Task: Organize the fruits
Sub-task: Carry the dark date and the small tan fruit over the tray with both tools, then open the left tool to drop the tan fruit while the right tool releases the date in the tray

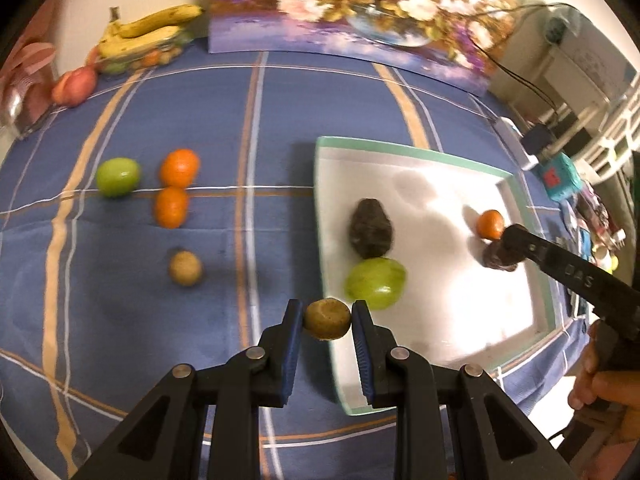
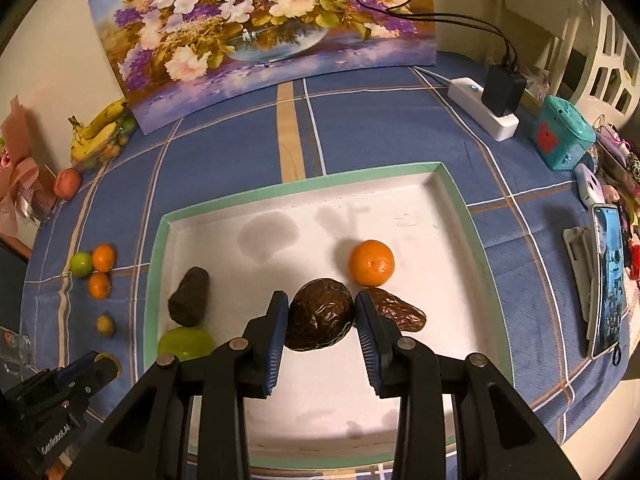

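Note:
My left gripper [image 1: 327,314] is shut on a small brown fruit [image 1: 327,320] and hangs over the left rim of the white tray [image 1: 416,152]. In the tray lie a dark avocado [image 1: 371,228], a green apple [image 1: 375,284] and a mandarin [image 1: 490,224]. My right gripper [image 2: 321,304] is shut on a glossy brown avocado [image 2: 322,316] just above the tray floor [image 2: 320,392], near the mandarin [image 2: 371,263]. Another brown avocado [image 2: 400,314] lies beside its right finger. On the cloth to the left lie a green apple [image 1: 118,176], two mandarins [image 1: 179,168] and a brown fruit [image 1: 185,268].
A flower painting [image 2: 260,32] leans on the wall behind the tray. A bowl of bananas [image 1: 148,32] and a peach [image 1: 74,86] sit at the back left. At the right edge stand a power strip [image 2: 480,108], a teal box [image 2: 562,132] and a phone [image 2: 608,280].

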`<state>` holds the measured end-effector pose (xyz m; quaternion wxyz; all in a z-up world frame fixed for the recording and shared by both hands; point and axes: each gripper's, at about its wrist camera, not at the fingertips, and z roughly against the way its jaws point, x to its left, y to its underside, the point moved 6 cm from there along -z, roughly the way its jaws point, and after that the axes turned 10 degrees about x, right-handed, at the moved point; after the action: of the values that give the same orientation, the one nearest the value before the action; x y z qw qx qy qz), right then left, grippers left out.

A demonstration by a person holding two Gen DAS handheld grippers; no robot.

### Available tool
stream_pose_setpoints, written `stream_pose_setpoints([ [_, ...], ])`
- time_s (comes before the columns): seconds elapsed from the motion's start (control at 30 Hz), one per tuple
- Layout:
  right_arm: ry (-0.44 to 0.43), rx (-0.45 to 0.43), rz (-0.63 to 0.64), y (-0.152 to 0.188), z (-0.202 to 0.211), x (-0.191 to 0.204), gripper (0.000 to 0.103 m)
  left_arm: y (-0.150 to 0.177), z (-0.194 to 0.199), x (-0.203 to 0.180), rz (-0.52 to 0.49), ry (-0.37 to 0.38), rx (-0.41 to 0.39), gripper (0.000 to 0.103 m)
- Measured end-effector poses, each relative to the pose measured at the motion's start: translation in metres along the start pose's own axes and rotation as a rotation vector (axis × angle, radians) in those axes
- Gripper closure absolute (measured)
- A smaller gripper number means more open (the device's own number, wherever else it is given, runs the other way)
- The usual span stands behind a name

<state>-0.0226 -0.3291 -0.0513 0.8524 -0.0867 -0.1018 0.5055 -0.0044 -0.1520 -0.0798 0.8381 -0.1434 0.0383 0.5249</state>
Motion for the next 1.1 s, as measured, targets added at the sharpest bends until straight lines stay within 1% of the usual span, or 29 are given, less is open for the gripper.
stream_pose_setpoints([
  [0.07, 0.003, 0.007, -0.001, 0.001, -0.002, -0.002, 0.067, 0.001, -0.004, -0.008, -0.012, 0.027, 0.016, 0.076],
  [0.13, 0.005, 0.014, -0.001, 0.002, -0.005, -0.003, 0.067, 0.002, -0.008, -0.014, -0.026, 0.034, 0.029, 0.076],
  [0.47, 0.01, 0.057, 0.024, 0.006, -0.014, 0.001, 0.067, 0.007, -0.026, -0.034, -0.09, 0.002, 0.069, 0.076],
  [1.1, 0.018, 0.112, 0.048, 0.014, -0.029, 0.007, 0.067, 0.01, -0.044, -0.037, -0.117, -0.027, 0.132, 0.076],
])
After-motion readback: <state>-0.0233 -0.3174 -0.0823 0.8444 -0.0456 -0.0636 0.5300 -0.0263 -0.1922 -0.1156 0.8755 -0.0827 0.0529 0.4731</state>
